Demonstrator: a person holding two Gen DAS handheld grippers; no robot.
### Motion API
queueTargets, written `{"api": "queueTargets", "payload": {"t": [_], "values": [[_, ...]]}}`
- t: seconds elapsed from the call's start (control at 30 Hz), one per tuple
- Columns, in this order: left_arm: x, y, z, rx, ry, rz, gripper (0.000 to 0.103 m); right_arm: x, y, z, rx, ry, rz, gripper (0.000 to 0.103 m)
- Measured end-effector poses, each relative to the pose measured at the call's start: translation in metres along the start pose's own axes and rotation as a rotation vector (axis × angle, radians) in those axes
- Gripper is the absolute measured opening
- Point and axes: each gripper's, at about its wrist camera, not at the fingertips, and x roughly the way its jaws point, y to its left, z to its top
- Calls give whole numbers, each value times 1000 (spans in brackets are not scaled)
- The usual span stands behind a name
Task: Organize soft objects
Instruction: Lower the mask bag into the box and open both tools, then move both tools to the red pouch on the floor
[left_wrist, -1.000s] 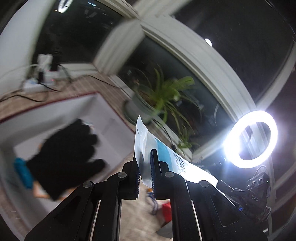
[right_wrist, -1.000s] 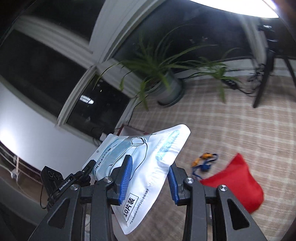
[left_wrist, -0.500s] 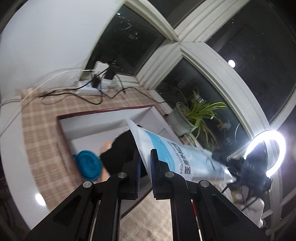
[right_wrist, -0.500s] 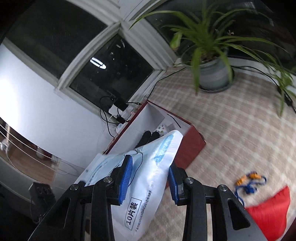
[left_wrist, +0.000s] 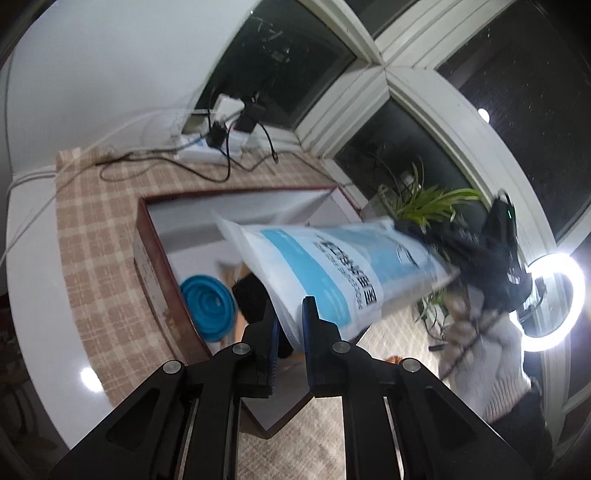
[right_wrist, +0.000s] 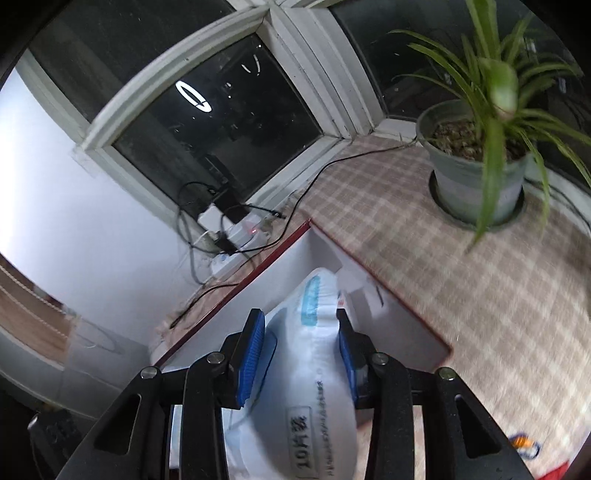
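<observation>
Mask packet (left_wrist: 325, 266): a flat white plastic pouch with a pale blue band and dark print, held by both grippers above the open box (left_wrist: 147, 236).
Box: red-brown rim, white inner walls, open on top; it stands on the checked mat (right_wrist: 461, 280).
Room to move: free space over the box opening; a blue round item (left_wrist: 208, 306) and a dark item (left_wrist: 251, 299) lie inside beneath the packet.
Edges nearby: the potted plant (right_wrist: 476, 177) sits beyond the box's far corner; cables and a power strip (right_wrist: 240, 232) lie past its rim by the window.
Left gripper (left_wrist: 290, 332): jaws nearly together and starting to part, the packet's lower corner between the pads.
Right gripper (right_wrist: 301, 354): jaws easing apart, the bulging packet between them, both pads touching its sides.
</observation>
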Motion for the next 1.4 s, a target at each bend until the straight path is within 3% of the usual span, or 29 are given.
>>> {"api": "queueTargets", "payload": {"t": [0.17, 0.3, 0.47, 0.77, 1.03, 1.13, 1.4], "values": [[11, 0, -4, 8, 50, -7, 12, 15, 4, 15, -30, -8, -29, 39], [14, -5, -4, 17, 66, -9, 16, 24, 7, 20, -58, -9, -72, 55], [19, -4, -3, 17, 94, -11, 17, 28, 5, 23, -46, -16, -72, 58], [9, -5, -2, 27, 71, -10, 17, 22, 1, 6, -1, -3, -62, 59], [-6, -9, 1, 41, 49, -14, 22, -11, -1, -22, 32, -21, -51, 59], [-11, -10, 2, 49, 46, -10, 38, -29, 2, -35, 19, -35, -55, 59], [-25, -18, -1, 118, 43, -1, 48, -96, -5, -82, 27, -101, -57, 62]]}}
